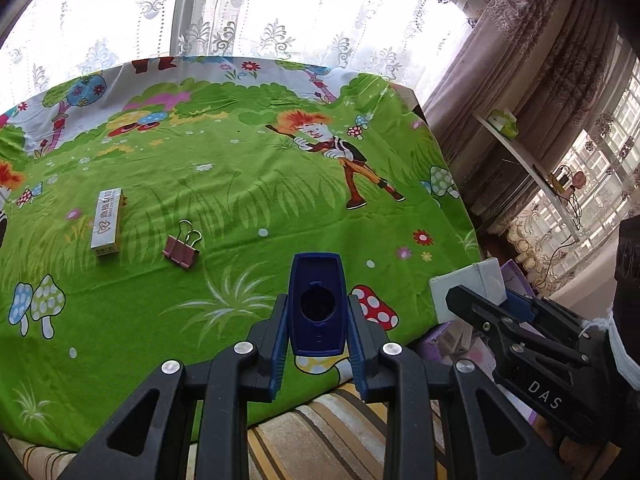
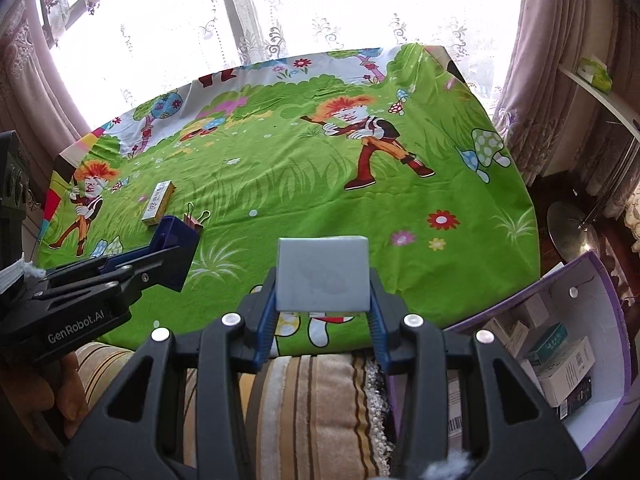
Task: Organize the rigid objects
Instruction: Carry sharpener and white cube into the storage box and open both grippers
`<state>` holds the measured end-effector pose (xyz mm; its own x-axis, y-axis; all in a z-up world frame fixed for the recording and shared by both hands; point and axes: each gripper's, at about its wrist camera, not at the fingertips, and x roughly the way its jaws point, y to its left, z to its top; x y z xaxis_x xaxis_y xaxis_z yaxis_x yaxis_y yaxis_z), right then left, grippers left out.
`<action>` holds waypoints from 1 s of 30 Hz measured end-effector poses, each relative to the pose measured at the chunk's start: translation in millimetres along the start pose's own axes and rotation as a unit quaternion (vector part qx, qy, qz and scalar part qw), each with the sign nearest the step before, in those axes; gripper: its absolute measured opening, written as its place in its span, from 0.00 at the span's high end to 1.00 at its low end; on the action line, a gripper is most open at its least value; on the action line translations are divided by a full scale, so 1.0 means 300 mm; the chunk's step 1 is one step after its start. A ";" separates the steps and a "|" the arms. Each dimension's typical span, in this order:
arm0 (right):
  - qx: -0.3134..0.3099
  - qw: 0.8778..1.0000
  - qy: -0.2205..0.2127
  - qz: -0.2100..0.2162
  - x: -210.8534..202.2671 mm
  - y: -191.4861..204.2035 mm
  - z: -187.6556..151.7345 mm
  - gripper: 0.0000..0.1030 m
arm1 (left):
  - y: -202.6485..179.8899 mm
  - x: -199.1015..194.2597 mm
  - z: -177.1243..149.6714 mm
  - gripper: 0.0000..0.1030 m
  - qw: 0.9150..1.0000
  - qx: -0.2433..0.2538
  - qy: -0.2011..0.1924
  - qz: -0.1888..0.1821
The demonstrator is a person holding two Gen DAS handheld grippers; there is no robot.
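**Sharpener and eraser both lifted over the cloth**

Sharpener (image 1: pixel 318 304), dark blue with a round hole, is sitting clamped between the left gripper's (image 1: pixel 318 334) jaws above the green cartoon cloth (image 1: pixel 240 184). The right gripper's (image 2: pixel 323 300) jaws are gripping a pale grey eraser (image 2: pixel 323 274). A small yellow box (image 1: pixel 107 222) and pink binder clip (image 1: pixel 182 246) are lying on the cloth (just beside each other). A purple box (image 2: pixel 600 320) is holding cartons at right.

Blue sharpener (image 1: pixel 317 306) clamped between left tongs (image 1: pixel 318 320) above tablecloth (image 1: pixel 240 184)

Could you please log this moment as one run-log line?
left gripper: shut on blue sharpener | right gripper: shut on grey box | cloth: clip, staples box
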<state>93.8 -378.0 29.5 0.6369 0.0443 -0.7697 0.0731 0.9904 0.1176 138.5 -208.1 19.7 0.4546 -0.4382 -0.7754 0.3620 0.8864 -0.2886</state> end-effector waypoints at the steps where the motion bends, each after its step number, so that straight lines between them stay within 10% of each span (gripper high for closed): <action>1: 0.006 1.000 -0.002 -0.005 -0.018 -0.028 -0.003 0.57 | -0.030 0.001 -0.005 0.73 1.000 0.007 0.005 -0.010; 25: 0.098 0.985 -0.037 -0.137 -0.292 -0.489 -0.117 0.57 | -0.543 0.046 -0.159 0.72 0.977 0.133 0.083 -0.142; 30: 0.109 0.983 -0.039 -0.142 -0.310 -0.510 -0.128 0.37 | -0.551 0.050 -0.166 0.70 0.977 0.135 0.084 -0.140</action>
<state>-6.0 -528.6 59.0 0.6234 -0.2478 -0.7416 0.4129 0.9097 0.0431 44.9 -353.8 27.7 0.1740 -0.6073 -0.7752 0.6658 0.6525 -0.3618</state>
